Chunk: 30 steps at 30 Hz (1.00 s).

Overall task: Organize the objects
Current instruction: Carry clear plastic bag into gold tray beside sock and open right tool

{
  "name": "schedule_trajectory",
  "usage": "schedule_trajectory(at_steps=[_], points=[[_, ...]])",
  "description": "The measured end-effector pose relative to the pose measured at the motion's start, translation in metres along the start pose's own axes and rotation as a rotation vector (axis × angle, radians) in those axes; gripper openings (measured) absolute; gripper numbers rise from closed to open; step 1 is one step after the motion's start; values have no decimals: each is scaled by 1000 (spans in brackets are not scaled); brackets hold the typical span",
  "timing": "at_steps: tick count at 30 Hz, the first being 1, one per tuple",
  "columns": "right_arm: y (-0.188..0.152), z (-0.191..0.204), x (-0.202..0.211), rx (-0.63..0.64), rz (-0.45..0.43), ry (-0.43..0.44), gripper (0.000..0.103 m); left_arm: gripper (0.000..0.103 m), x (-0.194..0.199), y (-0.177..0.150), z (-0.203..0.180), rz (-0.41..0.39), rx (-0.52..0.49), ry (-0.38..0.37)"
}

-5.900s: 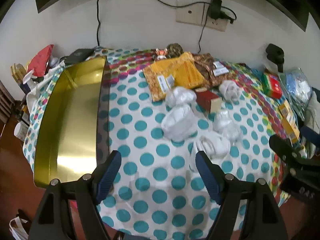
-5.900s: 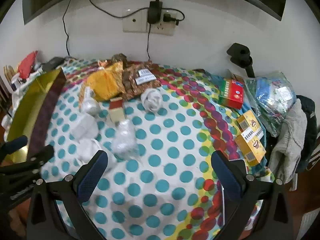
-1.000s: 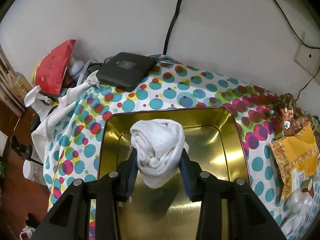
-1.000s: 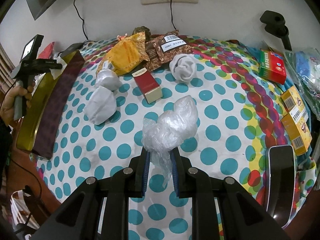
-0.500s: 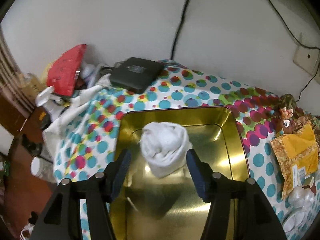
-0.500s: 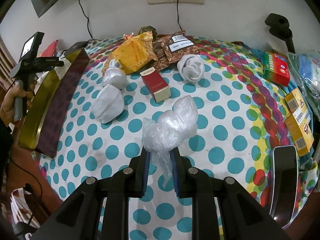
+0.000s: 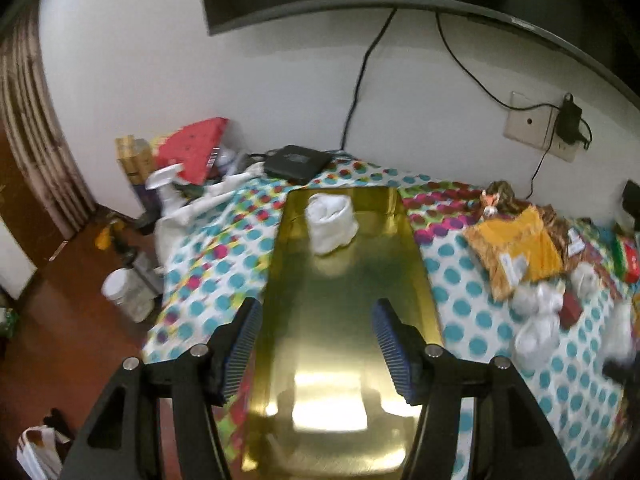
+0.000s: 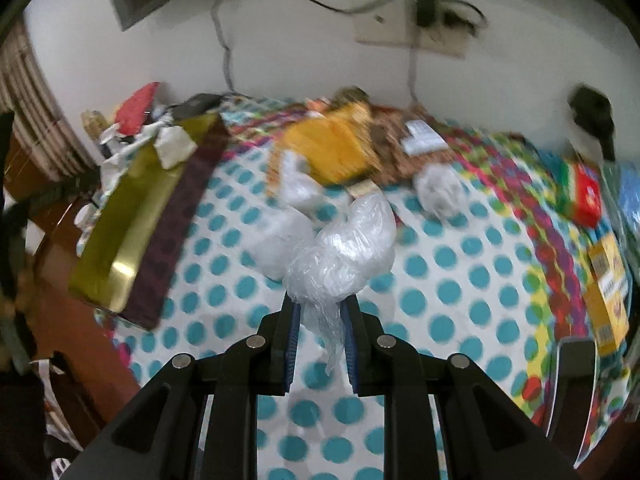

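Observation:
A gold tin tray (image 7: pixel 344 300) lies on the dotted tablecloth; it also shows at the left of the right wrist view (image 8: pixel 132 216). A white rolled bundle (image 7: pixel 331 224) rests at its far end and shows in the right wrist view (image 8: pixel 173 146). My left gripper (image 7: pixel 316 344) is open and empty above the tray's near half. My right gripper (image 8: pixel 320 344) is shut on a clear plastic-wrapped bundle (image 8: pixel 344 252) held above the cloth. Other white bundles (image 7: pixel 536 320) lie in the middle of the table, and one (image 8: pixel 440 190) lies further right.
Yellow and brown snack packs (image 7: pixel 516 252) lie at the back. A black box (image 7: pixel 298 162) sits behind the tray. A red-green box (image 8: pixel 582 194), yellow boxes (image 8: pixel 608 288) and a phone (image 8: pixel 572 392) lie right. Clutter and a spray bottle (image 7: pixel 168 188) crowd the table's left edge.
My left gripper let go of the white bundle in the tray and pulled back with its jaws wide. My right gripper lifted the plastic bundle and swung left.

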State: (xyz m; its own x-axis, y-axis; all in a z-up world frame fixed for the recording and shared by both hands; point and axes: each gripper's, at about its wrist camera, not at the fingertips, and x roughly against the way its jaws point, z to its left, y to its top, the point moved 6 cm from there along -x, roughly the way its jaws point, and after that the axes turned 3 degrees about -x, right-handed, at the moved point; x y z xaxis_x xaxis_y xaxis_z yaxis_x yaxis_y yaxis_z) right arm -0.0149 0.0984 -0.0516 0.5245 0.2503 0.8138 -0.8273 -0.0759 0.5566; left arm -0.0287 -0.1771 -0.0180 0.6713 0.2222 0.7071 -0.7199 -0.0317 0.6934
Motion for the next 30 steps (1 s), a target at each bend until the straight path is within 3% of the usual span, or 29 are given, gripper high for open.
schedule_trajectory(at_steps=[5, 11, 15, 19, 24, 30], points=[[32, 54, -7, 64, -1, 100, 19, 60, 22, -43, 9, 42, 21, -60], [85, 122, -30, 152, -21, 187, 19, 60, 35, -72, 36, 58, 26, -36], [121, 164, -65, 204, -13, 192, 20, 60, 39, -78, 53, 38, 34, -18], [142, 190, -111, 206, 51, 180, 21, 60, 34, -81, 69, 42, 50, -7], [145, 206, -164, 205, 140, 150, 21, 60, 20, -87, 87, 71, 74, -12], [145, 217, -192, 258, 149, 98, 21, 60, 6, -92, 102, 89, 95, -11]])
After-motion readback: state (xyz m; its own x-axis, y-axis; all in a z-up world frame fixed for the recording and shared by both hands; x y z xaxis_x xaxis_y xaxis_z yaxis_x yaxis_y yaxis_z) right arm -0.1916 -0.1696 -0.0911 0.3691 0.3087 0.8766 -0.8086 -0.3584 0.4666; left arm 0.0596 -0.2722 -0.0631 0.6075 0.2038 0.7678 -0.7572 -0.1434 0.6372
